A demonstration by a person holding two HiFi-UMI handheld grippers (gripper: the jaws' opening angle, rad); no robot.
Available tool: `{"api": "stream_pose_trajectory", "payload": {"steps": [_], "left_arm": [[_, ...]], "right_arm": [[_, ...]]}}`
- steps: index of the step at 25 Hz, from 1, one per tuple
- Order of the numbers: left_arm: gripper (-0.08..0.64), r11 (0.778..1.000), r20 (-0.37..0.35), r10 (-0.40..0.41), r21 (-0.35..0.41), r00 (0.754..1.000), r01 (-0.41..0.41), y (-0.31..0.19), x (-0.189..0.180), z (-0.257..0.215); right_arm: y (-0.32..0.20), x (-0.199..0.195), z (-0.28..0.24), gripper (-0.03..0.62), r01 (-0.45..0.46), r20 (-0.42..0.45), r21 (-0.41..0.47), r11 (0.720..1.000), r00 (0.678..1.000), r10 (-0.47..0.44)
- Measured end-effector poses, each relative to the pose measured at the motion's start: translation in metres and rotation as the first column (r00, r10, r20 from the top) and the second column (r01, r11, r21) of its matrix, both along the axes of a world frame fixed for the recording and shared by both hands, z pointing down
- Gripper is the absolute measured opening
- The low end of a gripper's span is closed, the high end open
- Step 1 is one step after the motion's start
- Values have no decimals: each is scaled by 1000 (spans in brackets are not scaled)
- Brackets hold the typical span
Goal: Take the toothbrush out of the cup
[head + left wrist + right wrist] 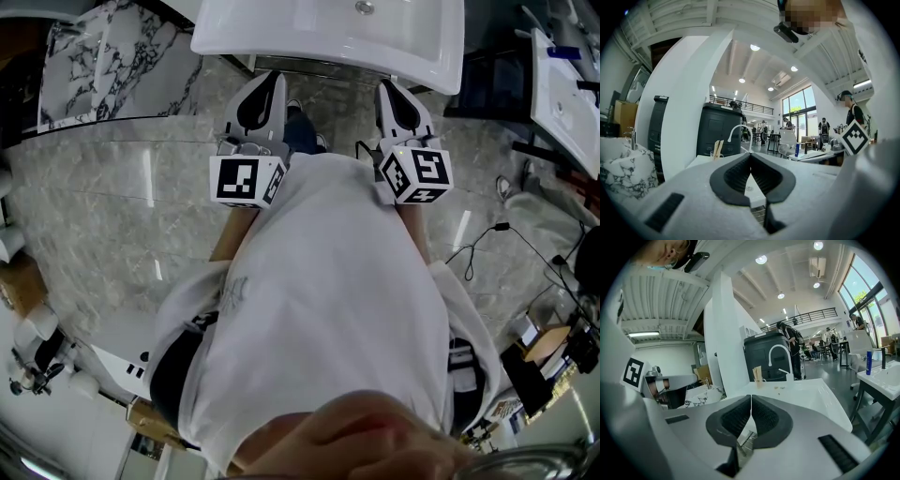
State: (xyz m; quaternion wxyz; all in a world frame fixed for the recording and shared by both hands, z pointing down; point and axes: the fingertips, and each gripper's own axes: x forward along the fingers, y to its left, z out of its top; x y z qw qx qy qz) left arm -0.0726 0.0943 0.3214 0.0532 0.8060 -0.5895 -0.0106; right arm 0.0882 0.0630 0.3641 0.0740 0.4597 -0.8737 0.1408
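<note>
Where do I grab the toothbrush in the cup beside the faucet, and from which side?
Take the toothbrush by its wooden handle, where it sticks up above the rim of the cup. Come from the front, across the sink, with a jaw on either side. It stands nearly upright left of the faucet, so a straight upward pull should free it.

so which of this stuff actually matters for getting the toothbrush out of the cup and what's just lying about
For the job: toothbrush, upright in the cup by the faucet at the back of the sink; left gripper and right gripper, both shut and empty.

Lying about: blue bottle on the neighbouring sink; marble slab off to the left.
</note>
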Motion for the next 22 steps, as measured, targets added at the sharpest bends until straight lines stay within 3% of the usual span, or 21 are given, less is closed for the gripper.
{"api": "stream_pose_trajectory", "payload": {"steps": [10, 22], "left_arm": [[15, 1000, -5, -9, -28, 1000, 8, -33, -27, 9], [15, 998, -30, 45, -34, 999, -46, -135, -74, 4]], "right_arm": [[-27, -19, 7, 15, -25, -14, -34, 999, 1000, 25], [-120, -65, 1, 15, -68, -36, -55, 996, 997, 66]]}}
